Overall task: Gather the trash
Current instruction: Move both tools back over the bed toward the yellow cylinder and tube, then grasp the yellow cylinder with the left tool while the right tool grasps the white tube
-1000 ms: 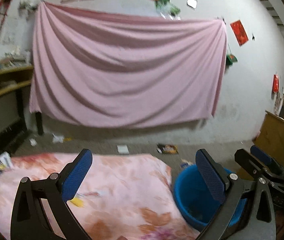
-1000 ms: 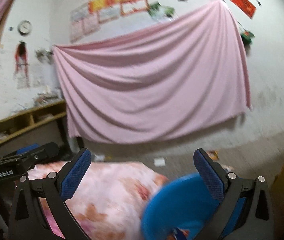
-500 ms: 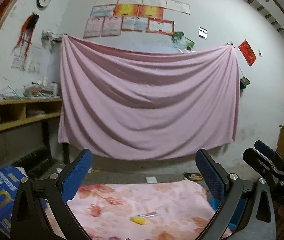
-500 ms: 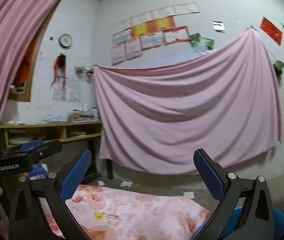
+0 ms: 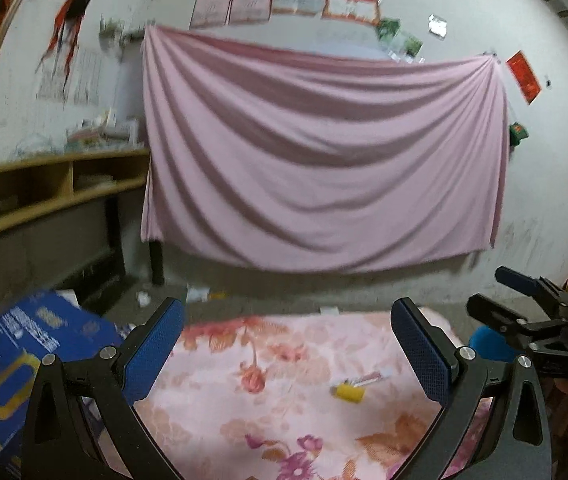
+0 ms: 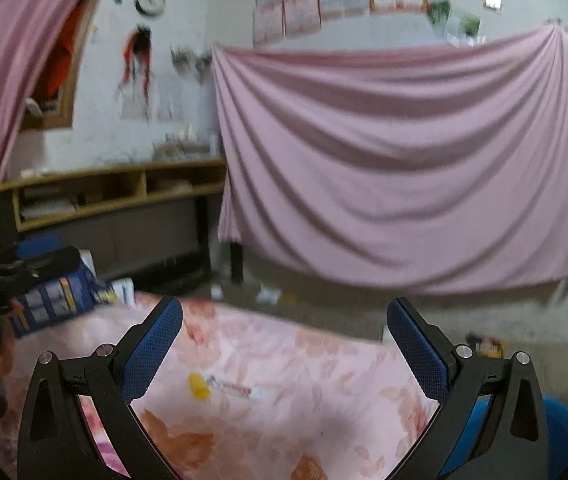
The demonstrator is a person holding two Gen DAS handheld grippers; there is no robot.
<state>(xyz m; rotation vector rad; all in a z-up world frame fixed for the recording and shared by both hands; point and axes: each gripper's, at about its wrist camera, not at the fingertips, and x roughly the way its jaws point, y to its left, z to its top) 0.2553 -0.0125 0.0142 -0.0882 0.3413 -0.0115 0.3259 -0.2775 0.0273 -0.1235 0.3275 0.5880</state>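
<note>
Both views have tipped down since half a second ago, showing more bed [image 5: 284,360]. Left gripper [image 5: 287,356] and right gripper [image 6: 284,354] jaws gape wide, empty. Yellow scrap [image 5: 348,393] lies mid-bed; only the right view shows the wrapper's [image 6: 234,389] print.

The left gripper [image 5: 287,344] hung level with its blue-padded fingers [image 5: 152,354] spread wide and nothing between them. The right gripper [image 6: 284,344] matched it, fingers [image 6: 417,354] equally parted, holding nothing.
</note>
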